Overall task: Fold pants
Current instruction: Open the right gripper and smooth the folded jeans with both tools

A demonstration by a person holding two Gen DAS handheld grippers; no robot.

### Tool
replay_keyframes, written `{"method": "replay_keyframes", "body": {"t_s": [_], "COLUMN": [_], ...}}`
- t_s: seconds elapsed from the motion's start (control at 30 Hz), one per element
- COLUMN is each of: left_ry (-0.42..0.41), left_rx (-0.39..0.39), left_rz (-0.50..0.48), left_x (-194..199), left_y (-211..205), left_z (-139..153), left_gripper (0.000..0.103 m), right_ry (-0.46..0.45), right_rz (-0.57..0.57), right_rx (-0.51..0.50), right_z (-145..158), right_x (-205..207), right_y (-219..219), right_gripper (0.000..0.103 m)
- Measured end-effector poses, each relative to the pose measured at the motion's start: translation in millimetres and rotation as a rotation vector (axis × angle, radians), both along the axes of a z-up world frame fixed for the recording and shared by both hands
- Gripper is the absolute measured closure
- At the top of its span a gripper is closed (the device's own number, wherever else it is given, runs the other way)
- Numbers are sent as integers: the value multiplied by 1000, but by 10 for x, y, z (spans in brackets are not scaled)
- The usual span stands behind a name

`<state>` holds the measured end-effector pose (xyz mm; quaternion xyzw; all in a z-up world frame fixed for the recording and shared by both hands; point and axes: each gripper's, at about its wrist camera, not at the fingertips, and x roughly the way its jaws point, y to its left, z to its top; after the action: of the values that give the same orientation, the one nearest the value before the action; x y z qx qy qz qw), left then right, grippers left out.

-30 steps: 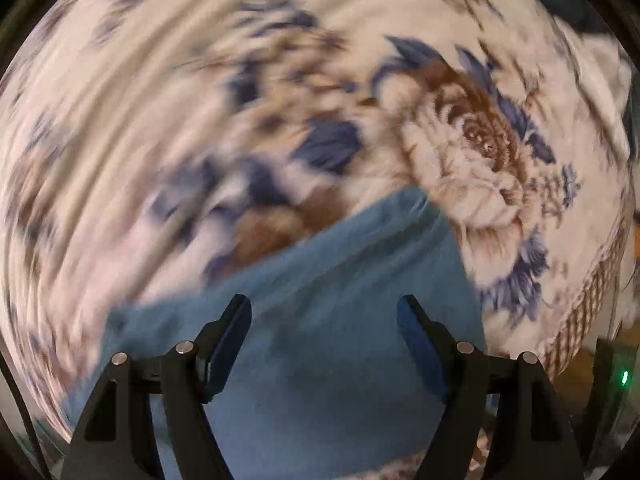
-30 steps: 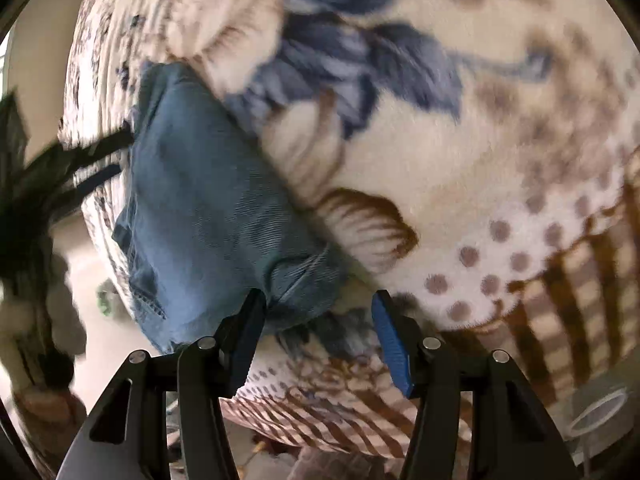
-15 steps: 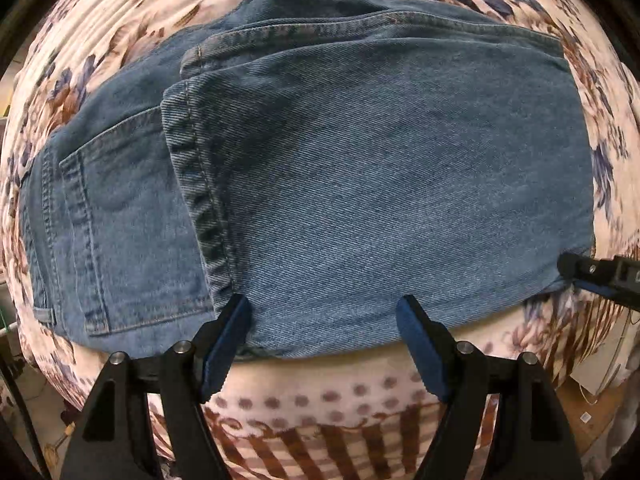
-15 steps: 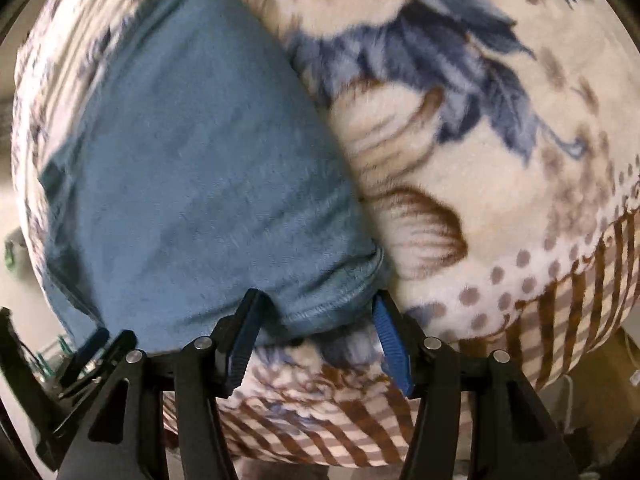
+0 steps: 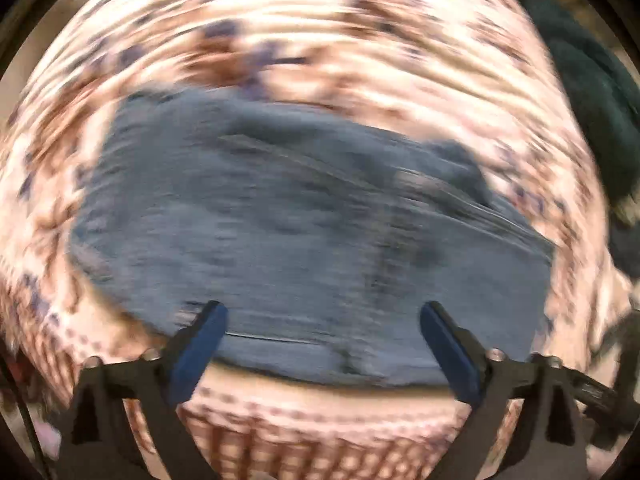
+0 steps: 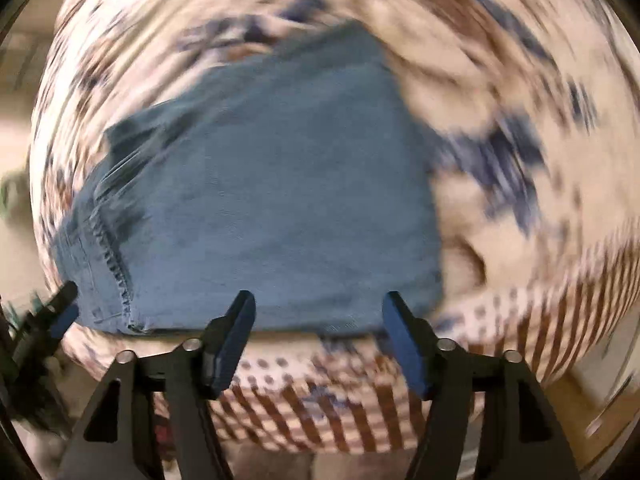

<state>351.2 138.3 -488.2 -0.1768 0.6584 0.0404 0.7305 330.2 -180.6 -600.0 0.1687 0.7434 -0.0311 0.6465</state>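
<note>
On blurred blanket, folded pants lack detail.

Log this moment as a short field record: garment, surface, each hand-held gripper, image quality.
garment: blue jeans, folded into a compact block, lying flat
surface: floral blanket with a striped, dotted border
left hand-held gripper: open, empty, near edge of jeans between its fingers
right hand-held gripper: open, empty, at near edge of jeans
other: dark green item beyond the blanket, unidentifiable
image quality: both views motion-blurred
</note>
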Motion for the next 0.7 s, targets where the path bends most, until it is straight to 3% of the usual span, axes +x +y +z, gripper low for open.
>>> {"method": "replay_keyframes", "body": {"t_s": [0.1,0.3,0.33,0.4,0.43,0.47,0.5,0.7], "left_ry": [35,28,23,21,20,13,7,-18], "left_rx": [73,91,84,92,99,108,118,111], "left_rz": [88,220,231,240,239,238,238,242], "left_x": [-54,-265,-303,-314,-294,-305,-293,-379], "left_y": [335,902,991,1036,1032,1027,985,923], "left_z": [-169,-407,-409,-443,-468,-469,-476,-376], "left_gripper": [3,3,3,3,3,3,3,3], "right_ry": [-48,-236,-276,-256,-235,-227,-200,-136], "right_rz": [77,245,316,451,518,555,562,312], "right_rx": [17,91,100,102,91,66,81,172], "right_z": [-29,-61,-70,-188,-287,-351,-451,-725], "right_x": [353,1372,1573,1802,1881,1924,1982,2203], "right_y": [384,1201,1382,1666,1801,1841,1845,1558], "right_gripper": [34,35,35,35,38,65,76,79]}}
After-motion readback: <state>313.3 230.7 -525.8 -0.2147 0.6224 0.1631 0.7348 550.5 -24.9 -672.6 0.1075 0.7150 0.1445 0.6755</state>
